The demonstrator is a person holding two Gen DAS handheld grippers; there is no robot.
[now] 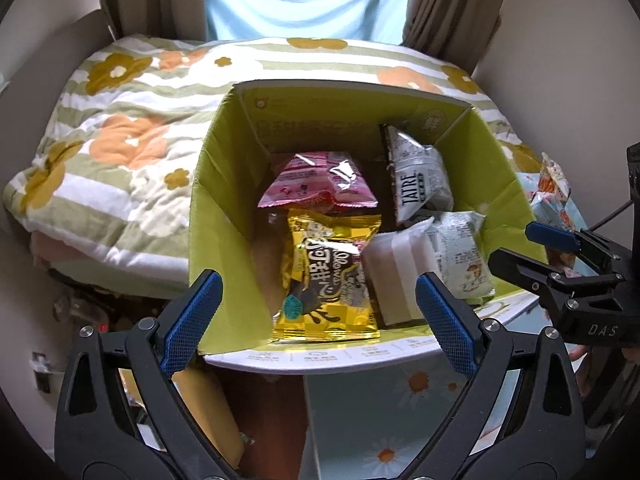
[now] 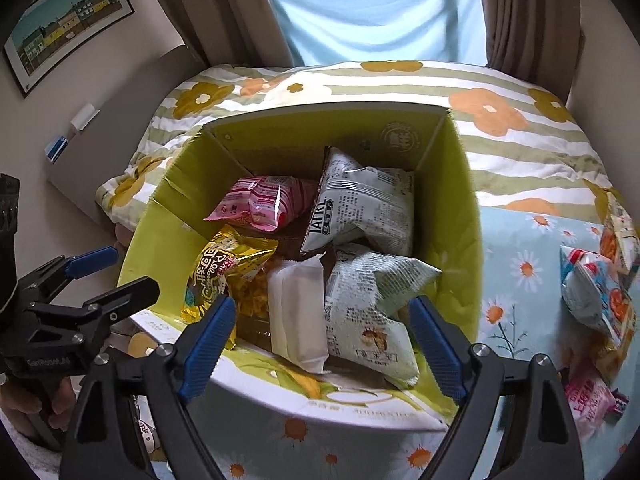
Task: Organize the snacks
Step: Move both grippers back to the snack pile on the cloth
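Snacks already fill the green box (image 2: 460, 216): a pink packet (image 2: 260, 204) at the far left, a gold packet (image 2: 224, 268) near left, white bags on the right and a pale wrapped bar (image 2: 298, 316) in the near middle, loosely heaped as though dropped in. More packets (image 2: 600, 292) wait on the daisy-print cloth (image 2: 520, 248) to the right. Both the right gripper (image 2: 324, 328) and left gripper (image 1: 316, 312) hang above the box, jaws spread wide and empty, probably free to fetch another.

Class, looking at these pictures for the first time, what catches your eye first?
The open green box in the middle, with a gold packet near its front left and a pink packet behind. More snack packets lie on the daisy cloth to its right.
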